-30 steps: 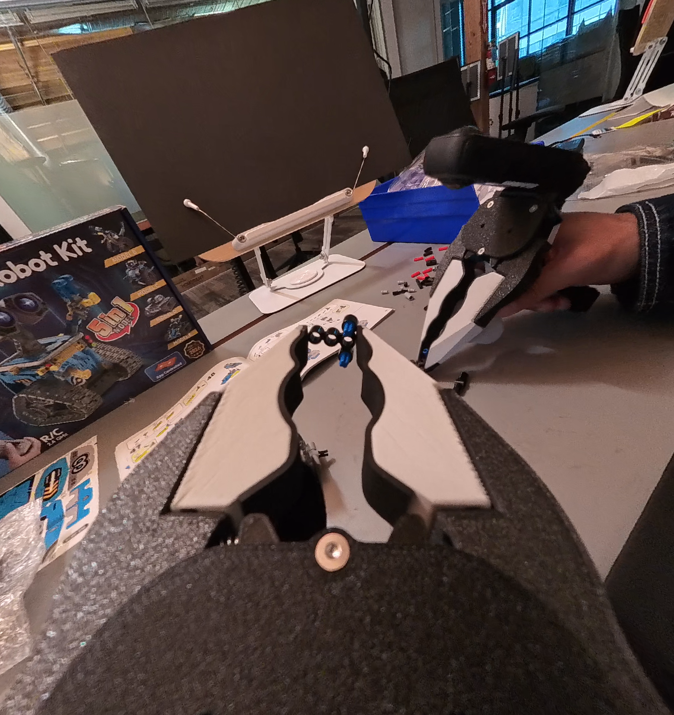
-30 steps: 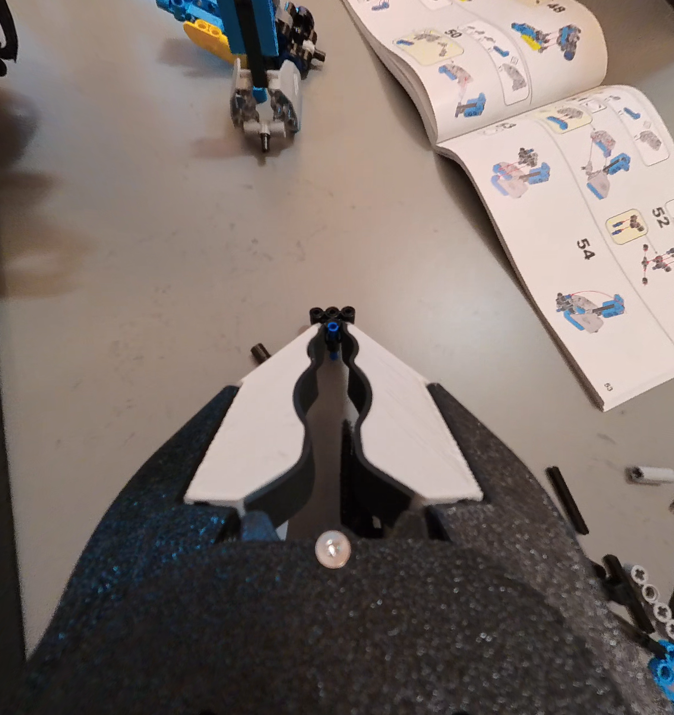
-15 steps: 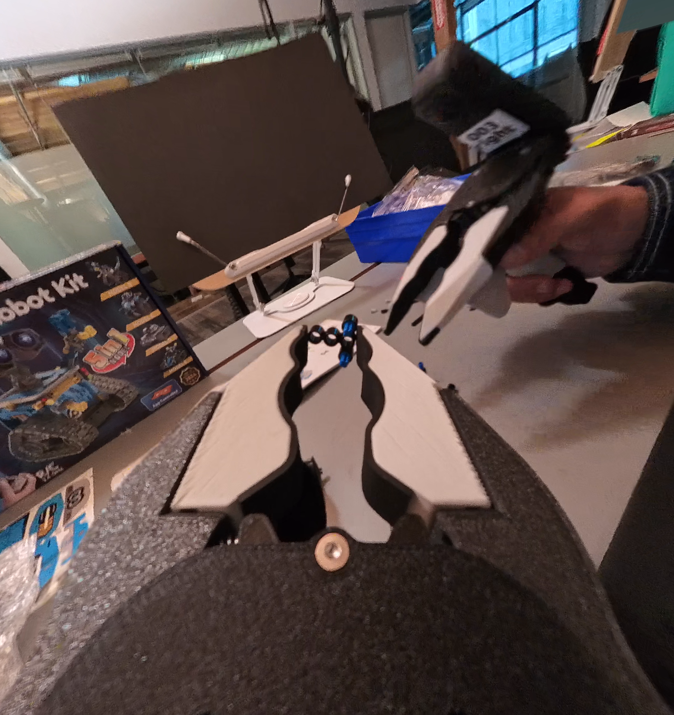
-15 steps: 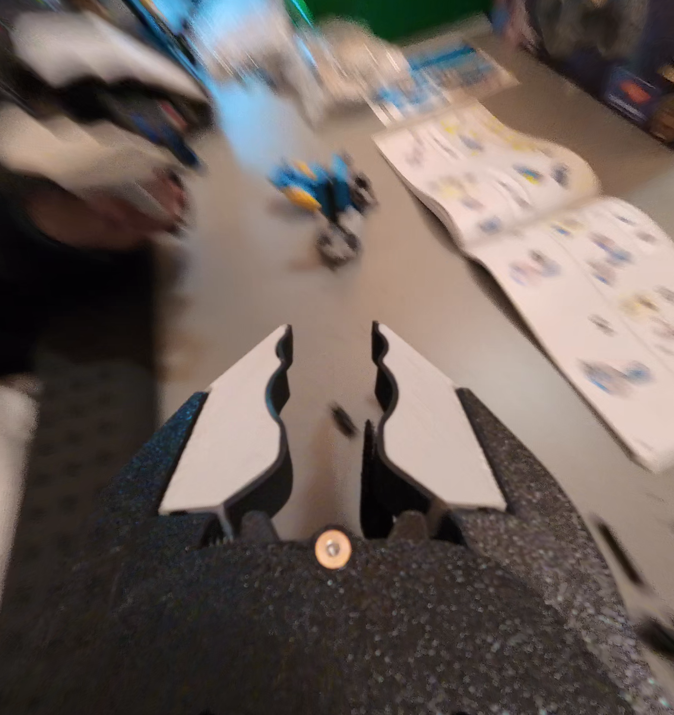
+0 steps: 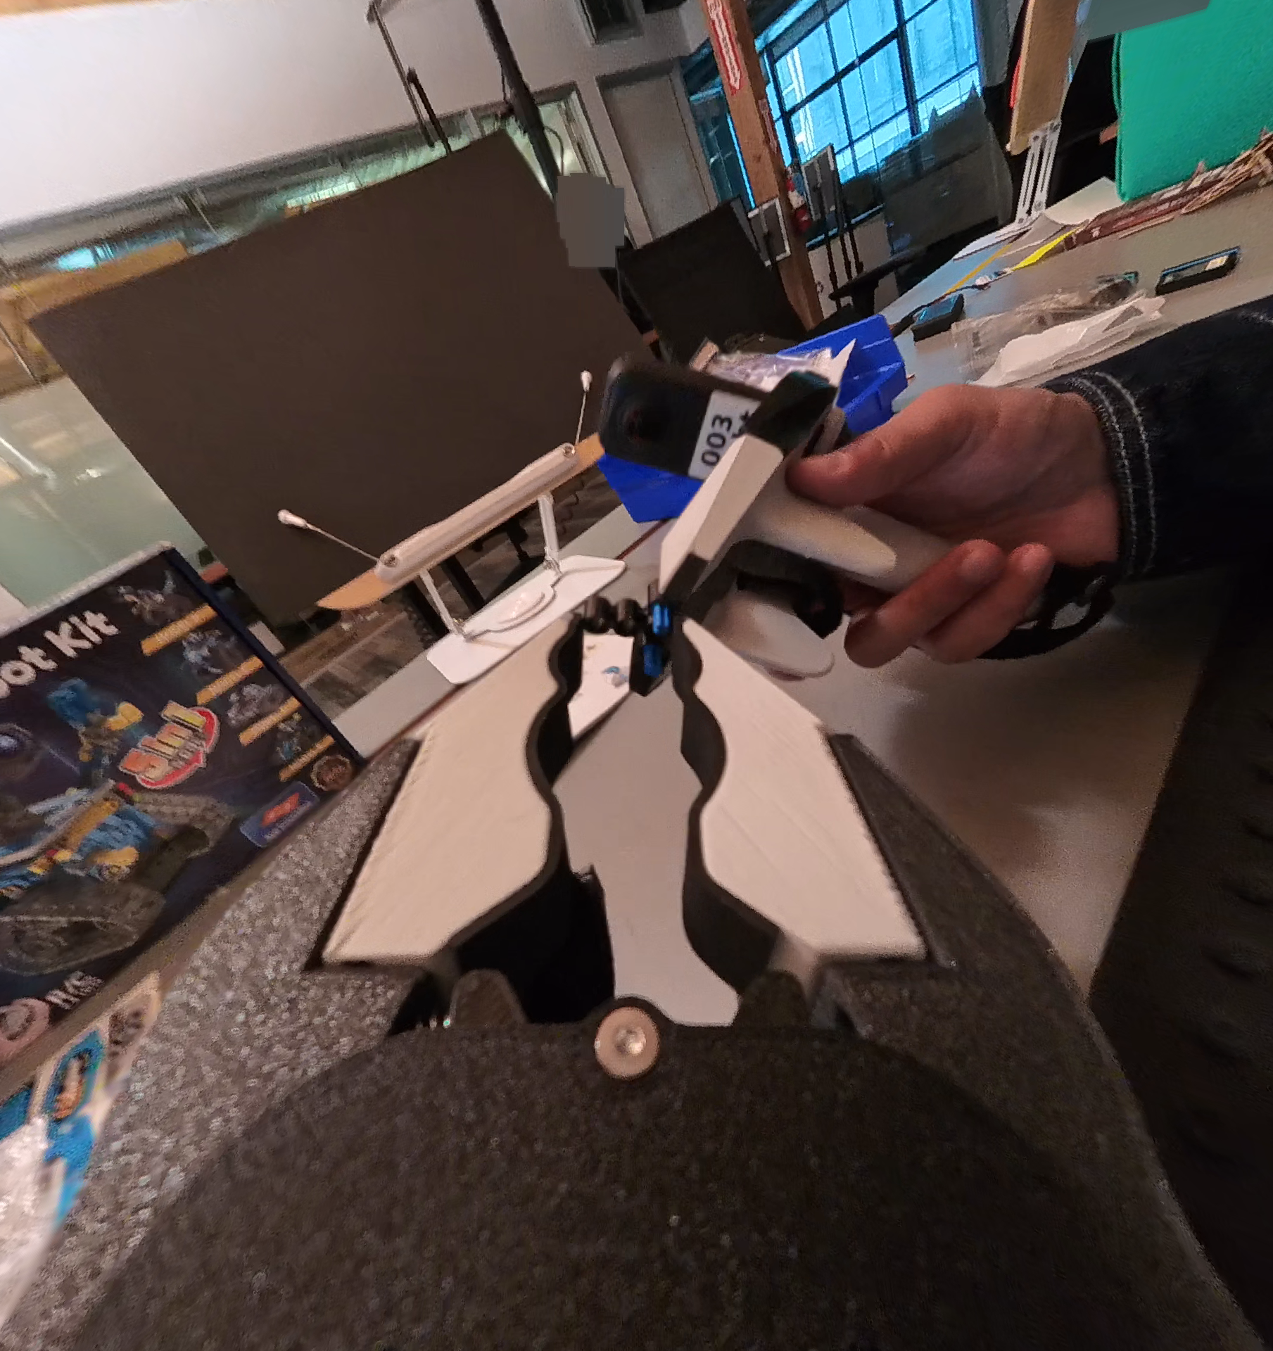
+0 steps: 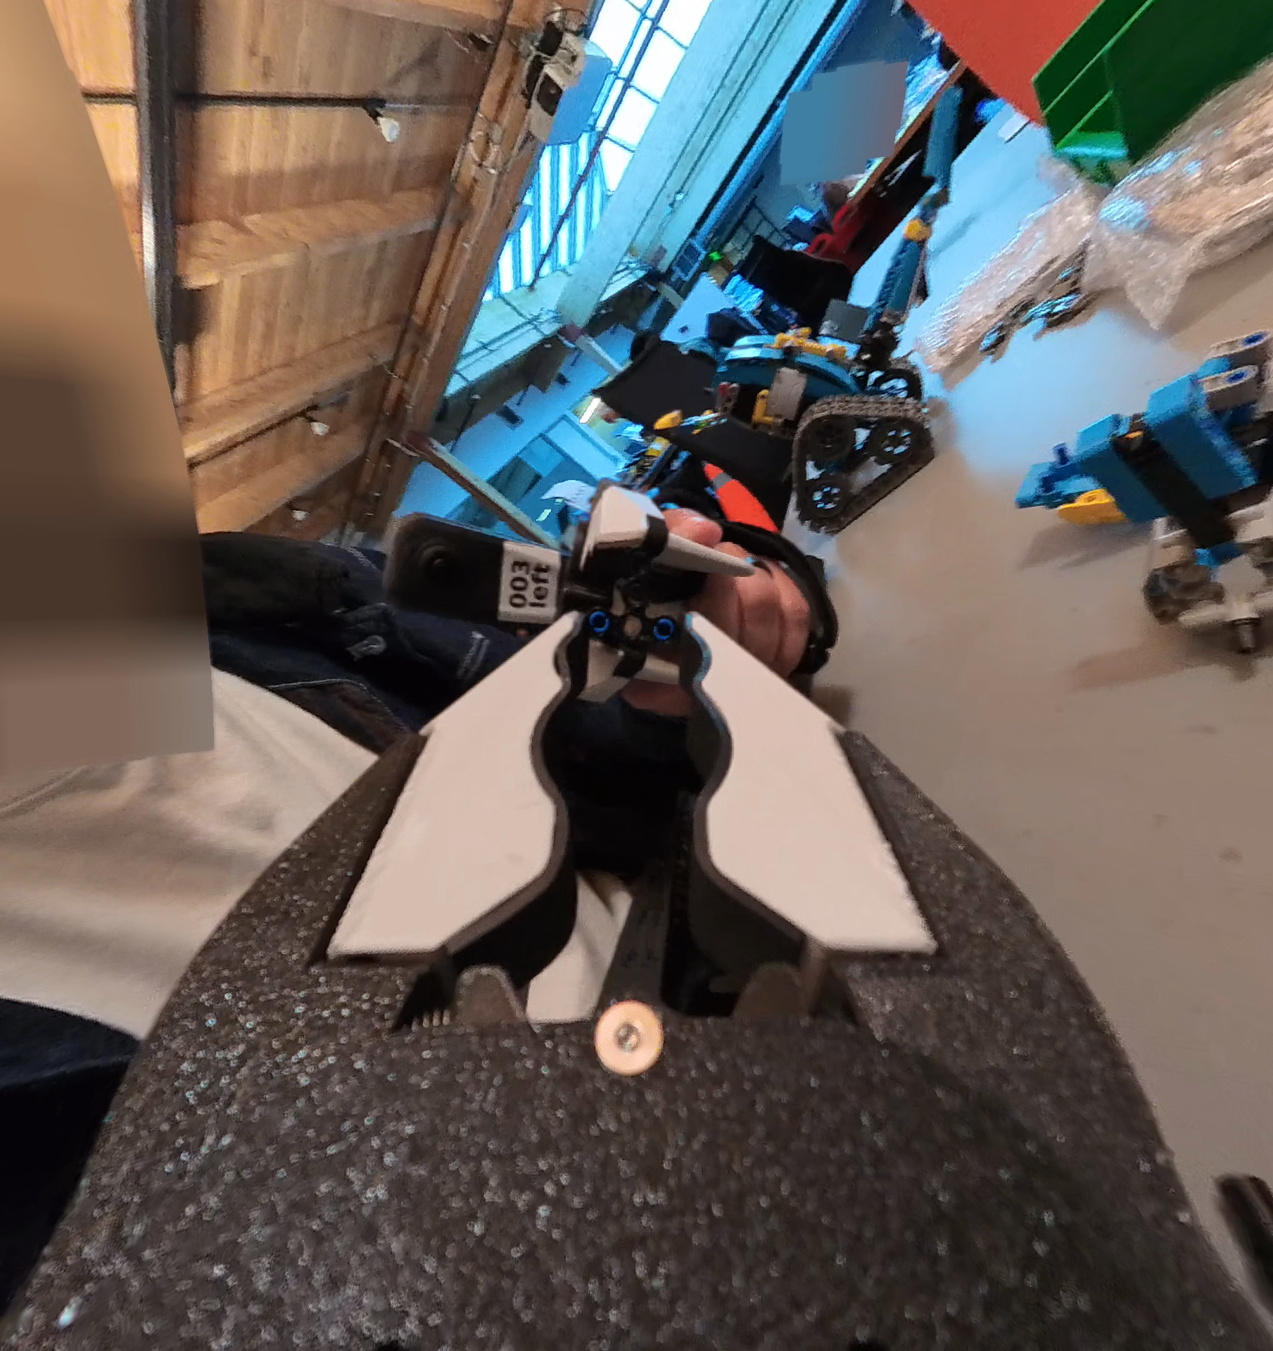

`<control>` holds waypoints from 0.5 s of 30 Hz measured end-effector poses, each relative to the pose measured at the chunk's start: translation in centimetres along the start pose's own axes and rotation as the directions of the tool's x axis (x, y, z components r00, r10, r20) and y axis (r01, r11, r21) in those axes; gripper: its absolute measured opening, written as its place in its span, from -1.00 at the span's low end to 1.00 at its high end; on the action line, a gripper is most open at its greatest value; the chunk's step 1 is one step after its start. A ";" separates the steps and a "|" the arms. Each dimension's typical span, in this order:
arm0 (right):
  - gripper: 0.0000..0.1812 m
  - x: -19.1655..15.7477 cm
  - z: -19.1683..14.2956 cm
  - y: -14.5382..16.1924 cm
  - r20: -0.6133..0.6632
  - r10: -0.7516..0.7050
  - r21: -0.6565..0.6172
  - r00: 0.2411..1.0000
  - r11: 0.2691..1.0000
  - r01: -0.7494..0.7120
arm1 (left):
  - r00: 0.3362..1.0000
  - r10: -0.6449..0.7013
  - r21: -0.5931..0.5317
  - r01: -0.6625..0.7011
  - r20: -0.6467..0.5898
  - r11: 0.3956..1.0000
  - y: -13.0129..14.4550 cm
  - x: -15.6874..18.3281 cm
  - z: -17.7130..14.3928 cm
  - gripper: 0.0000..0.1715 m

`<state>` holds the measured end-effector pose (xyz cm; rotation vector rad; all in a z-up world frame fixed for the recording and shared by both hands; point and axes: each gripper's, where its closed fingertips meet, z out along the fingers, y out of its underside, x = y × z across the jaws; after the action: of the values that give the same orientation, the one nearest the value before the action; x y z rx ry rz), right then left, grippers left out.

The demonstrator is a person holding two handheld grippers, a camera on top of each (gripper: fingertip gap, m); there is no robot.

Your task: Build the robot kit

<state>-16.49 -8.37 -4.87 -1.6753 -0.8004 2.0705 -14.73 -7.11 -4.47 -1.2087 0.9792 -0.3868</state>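
My left gripper [image 5: 627, 632] is shut on a small black beam with blue pins [image 5: 622, 623] and holds it above the grey table [image 5: 984, 767]. My right gripper [image 5: 673, 621], held by a hand [image 5: 969, 497], comes in from the right and meets that piece tip to tip. In the right wrist view my right gripper [image 6: 629, 634] has its fingertips against the two blue ends of the piece [image 6: 629, 625]. The left gripper [image 6: 618, 610] faces it, rolled a quarter turn, with one finger [image 6: 622, 530] above the piece and one below.
A robot kit box [image 5: 107, 731] stands at the left with a sticker sheet [image 5: 70, 1082] in front. A white stand with thin rods [image 5: 487, 512] and a blue bin [image 5: 867, 365] sit behind. A blue brick model [image 6: 1167, 468], a tracked model [image 6: 860, 446] and plastic bags [image 6: 1167, 205] lie on the table.
My right gripper lifted off the table, opened, swung up to the left gripper and closed around the piece's blue ends. The left gripper kept its hold and rose slightly.
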 end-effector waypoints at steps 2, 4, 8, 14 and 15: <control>-0.74 0.4 -0.5 -0.2 -0.053 -0.057 -0.013 0.997 0.998 0.057 | 0.994 -0.100 -0.010 0.100 -0.044 0.995 0.3 0.0 0.0 -0.73; -0.75 1.0 -1.2 -0.4 -0.135 -0.143 -0.031 0.981 0.990 0.140 | 0.967 -0.238 -0.030 0.236 -0.089 0.971 0.8 -0.4 0.0 -0.72; -0.75 1.6 -1.7 -0.2 -0.235 -0.303 -0.094 0.924 0.953 0.288 | 0.737 -0.608 -0.089 0.612 -0.297 0.785 0.8 0.1 0.0 -0.70; -0.74 0.9 -0.7 0.7 -0.208 -0.389 -0.151 0.898 0.919 0.363 | 0.504 -0.767 -0.123 0.799 -0.398 0.589 0.4 -0.7 -0.4 -0.71; -0.74 1.0 -0.5 1.0 -0.207 -0.393 -0.165 0.896 0.917 0.364 | 0.476 -0.771 -0.129 0.811 -0.424 0.571 0.2 -0.5 -0.6 -0.74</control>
<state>-16.21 -8.45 -6.32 -1.6305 -1.0911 1.5529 -15.53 -7.00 -4.41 -1.4808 0.6797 -1.5124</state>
